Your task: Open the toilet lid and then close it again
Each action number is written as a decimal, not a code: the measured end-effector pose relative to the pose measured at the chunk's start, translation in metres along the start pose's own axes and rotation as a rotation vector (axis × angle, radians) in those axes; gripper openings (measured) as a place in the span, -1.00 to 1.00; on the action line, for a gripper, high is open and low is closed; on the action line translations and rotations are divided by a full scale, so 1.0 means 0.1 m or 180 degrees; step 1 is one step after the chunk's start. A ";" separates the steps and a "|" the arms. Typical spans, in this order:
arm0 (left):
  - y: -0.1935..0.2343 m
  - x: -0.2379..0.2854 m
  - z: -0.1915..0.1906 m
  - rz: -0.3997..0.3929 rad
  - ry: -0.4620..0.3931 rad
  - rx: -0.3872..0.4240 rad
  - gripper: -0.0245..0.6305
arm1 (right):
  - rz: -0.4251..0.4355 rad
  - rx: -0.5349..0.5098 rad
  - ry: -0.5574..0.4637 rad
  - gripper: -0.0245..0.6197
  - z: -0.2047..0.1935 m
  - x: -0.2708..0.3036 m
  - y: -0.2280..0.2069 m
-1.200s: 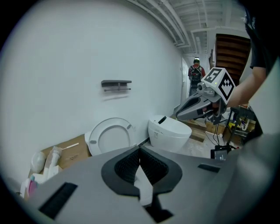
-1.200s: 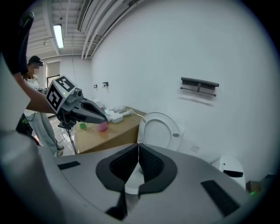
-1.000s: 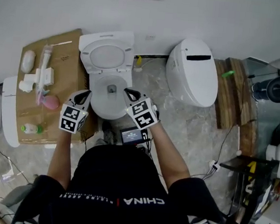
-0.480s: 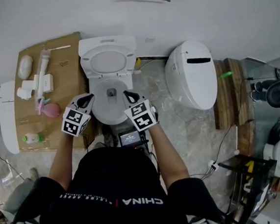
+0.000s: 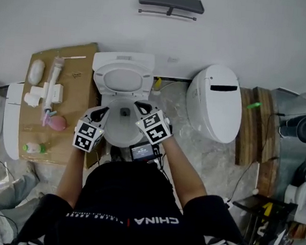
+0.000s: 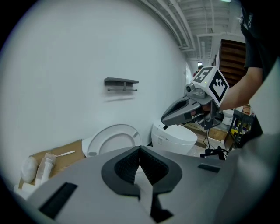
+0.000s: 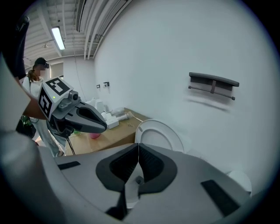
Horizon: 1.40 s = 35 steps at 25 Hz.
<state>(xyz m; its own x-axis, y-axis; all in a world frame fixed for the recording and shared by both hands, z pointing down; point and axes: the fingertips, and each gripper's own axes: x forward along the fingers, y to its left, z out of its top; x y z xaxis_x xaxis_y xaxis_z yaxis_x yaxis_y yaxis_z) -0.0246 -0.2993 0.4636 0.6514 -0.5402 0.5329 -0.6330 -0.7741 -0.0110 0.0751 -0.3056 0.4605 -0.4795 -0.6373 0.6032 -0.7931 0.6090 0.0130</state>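
Note:
The white toilet's lid (image 5: 123, 80) stands raised against the wall, and the bowl (image 5: 121, 128) below it is uncovered. My left gripper (image 5: 104, 111) hovers over the bowl's left rim, jaws shut and empty. Over the right rim, my right gripper (image 5: 139, 104) is likewise shut and empty. Neither touches the lid. In the left gripper view the shut left gripper (image 6: 140, 151) points at the upright lid (image 6: 114, 139), with the right gripper (image 6: 165, 121) in the air to the right. In the right gripper view the shut right gripper (image 7: 138, 149) faces the lid (image 7: 159, 134), and the left gripper (image 7: 104, 127) hangs to the left.
A second white toilet (image 5: 215, 101) with its lid down stands right of the first. A cardboard sheet (image 5: 63, 105) on the left holds bottles and small items. A dark shelf (image 5: 171, 1) hangs on the wall above. Wooden boards (image 5: 252, 126) and cables lie to the right.
Both grippers have moved forward toward the wall, from beside the bowl's front to over its rim. They stay shut. The lid stays raised.

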 end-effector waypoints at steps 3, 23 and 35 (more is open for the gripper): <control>0.01 0.03 0.05 0.0047 0.0014 0.0009 -0.90 | 0.0045 -0.0009 -0.0037 -0.88 0.04 0.01 -0.05; 0.10 0.36 0.15 -0.0062 0.0196 0.0207 -0.90 | 0.0250 0.0156 -0.0141 -0.88 0.06 0.18 -0.28; 0.89 1.30 0.57 0.0000 0.0179 0.0494 -0.88 | 0.0578 -0.0166 -0.0017 -0.77 0.37 1.10 -0.96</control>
<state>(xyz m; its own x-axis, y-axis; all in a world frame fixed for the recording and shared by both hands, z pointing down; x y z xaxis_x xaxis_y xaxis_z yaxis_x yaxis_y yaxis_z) 0.0277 -0.4567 0.4834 0.6240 -0.5243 0.5794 -0.5580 -0.8181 -0.1393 0.0844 -0.4511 0.4959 -0.6151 -0.5172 0.5951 -0.6728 0.7378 -0.0543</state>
